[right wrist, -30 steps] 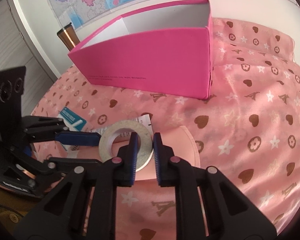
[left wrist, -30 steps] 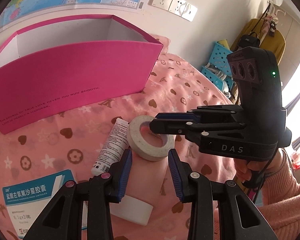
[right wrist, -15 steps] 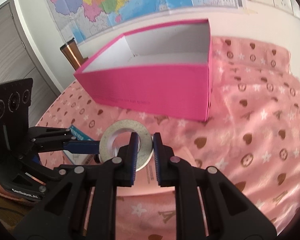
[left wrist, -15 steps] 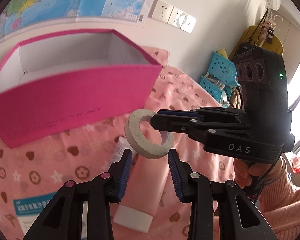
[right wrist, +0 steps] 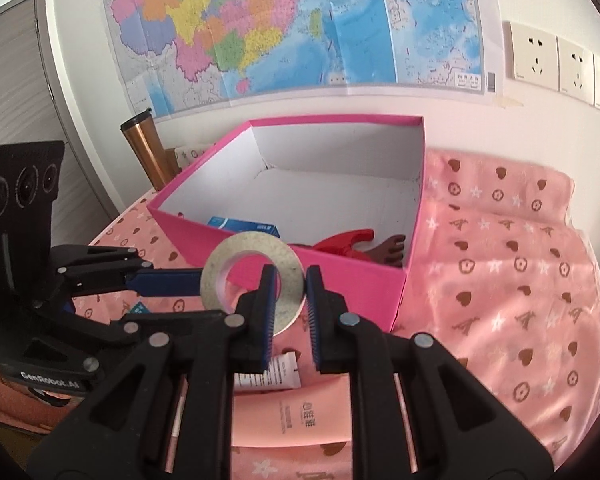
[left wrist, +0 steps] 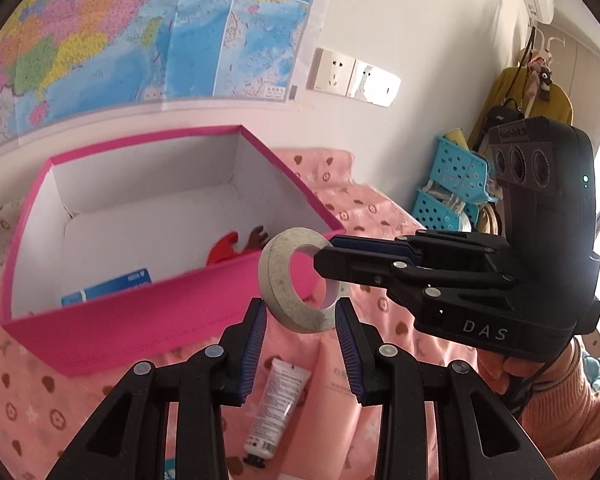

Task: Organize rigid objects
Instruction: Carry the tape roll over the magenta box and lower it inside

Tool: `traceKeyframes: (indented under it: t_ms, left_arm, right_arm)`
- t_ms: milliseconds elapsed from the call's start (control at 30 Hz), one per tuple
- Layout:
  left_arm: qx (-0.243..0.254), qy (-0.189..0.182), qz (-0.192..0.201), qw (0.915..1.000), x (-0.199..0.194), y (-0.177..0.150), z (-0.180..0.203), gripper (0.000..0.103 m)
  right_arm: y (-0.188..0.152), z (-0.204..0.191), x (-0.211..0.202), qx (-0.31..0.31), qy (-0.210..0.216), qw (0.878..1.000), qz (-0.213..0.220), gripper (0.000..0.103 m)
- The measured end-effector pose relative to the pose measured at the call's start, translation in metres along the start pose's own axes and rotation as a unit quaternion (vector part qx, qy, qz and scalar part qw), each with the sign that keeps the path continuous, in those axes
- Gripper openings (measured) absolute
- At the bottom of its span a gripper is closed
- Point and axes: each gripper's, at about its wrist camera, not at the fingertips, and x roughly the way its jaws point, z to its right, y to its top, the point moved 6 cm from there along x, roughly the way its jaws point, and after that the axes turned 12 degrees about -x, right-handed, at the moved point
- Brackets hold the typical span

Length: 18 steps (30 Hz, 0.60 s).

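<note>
My right gripper is shut on the rim of a white tape roll and holds it in the air in front of the pink box. The roll and right gripper also show in the left wrist view. My left gripper is open and empty, just under the roll; it also shows in the right wrist view. The pink box holds a blue carton and red and brown toys.
A small white tube and a big pink tube lie on the pink patterned cloth below the grippers. A copper tumbler stands behind the box. Blue baskets stand at the right by the wall.
My right gripper has lifted the tape roll off the cloth up to the height of the box rim. My left gripper rose with it, still open. The box's inside now shows.
</note>
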Motion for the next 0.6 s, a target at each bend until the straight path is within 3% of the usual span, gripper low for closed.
traceKeyframes:
  t_ms: [600]
  left_arm:
    - [0.008,0.011,0.022,0.9997,-0.002,0.022,0.002,0.036]
  right_arm:
    - [0.023,0.007,-0.003,-0.013,-0.015,1.0,0.017,0.016]
